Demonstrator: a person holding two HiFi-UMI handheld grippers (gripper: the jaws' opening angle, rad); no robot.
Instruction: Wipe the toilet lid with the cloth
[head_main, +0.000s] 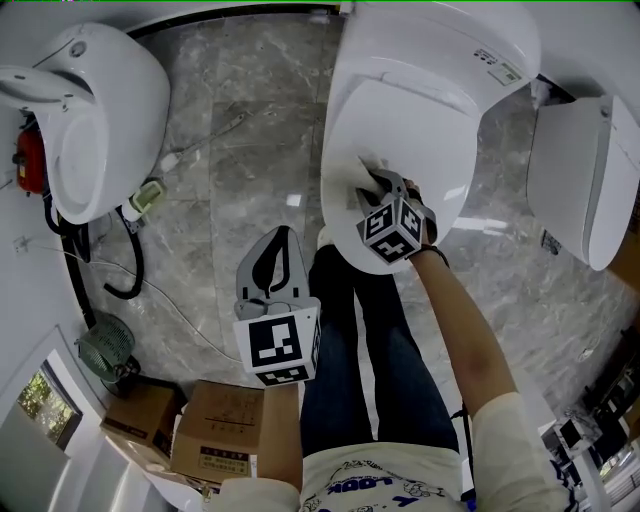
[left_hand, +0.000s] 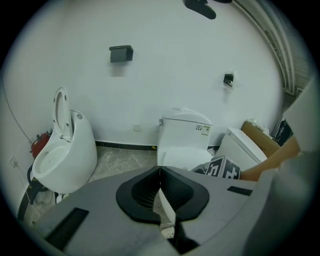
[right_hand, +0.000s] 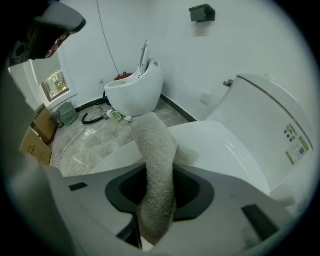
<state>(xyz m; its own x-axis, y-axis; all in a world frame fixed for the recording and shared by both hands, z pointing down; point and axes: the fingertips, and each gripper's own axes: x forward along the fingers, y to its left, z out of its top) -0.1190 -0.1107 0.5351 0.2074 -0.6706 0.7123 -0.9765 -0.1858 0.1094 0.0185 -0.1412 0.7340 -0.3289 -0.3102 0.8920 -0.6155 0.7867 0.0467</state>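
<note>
- Room: grey marble floor (head_main: 250, 130), another toilet (head_main: 100, 120) off to the left, cardboard boxes (head_main: 215, 430) by the wall.
- Toilet lid (head_main: 400, 130): shut, glossy and hard. Looks slick, so wiping should glide.
- Cloth (right_hand: 155, 170): fluffy, light and floppy, with its free end lying on the lid's front. Probably best pinched by a bunched end.
- Right gripper (head_main: 385, 195): clamped on the cloth.
- Left gripper (head_main: 278, 250): jaws together, nothing in them, hanging over the floor.

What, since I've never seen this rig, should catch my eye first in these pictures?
The right gripper, shut on a cloth, holds it against the closed white lid at top centre. The left gripper hangs shut and empty over the marble floor. Another toilet stands far left, seat raised.
</note>
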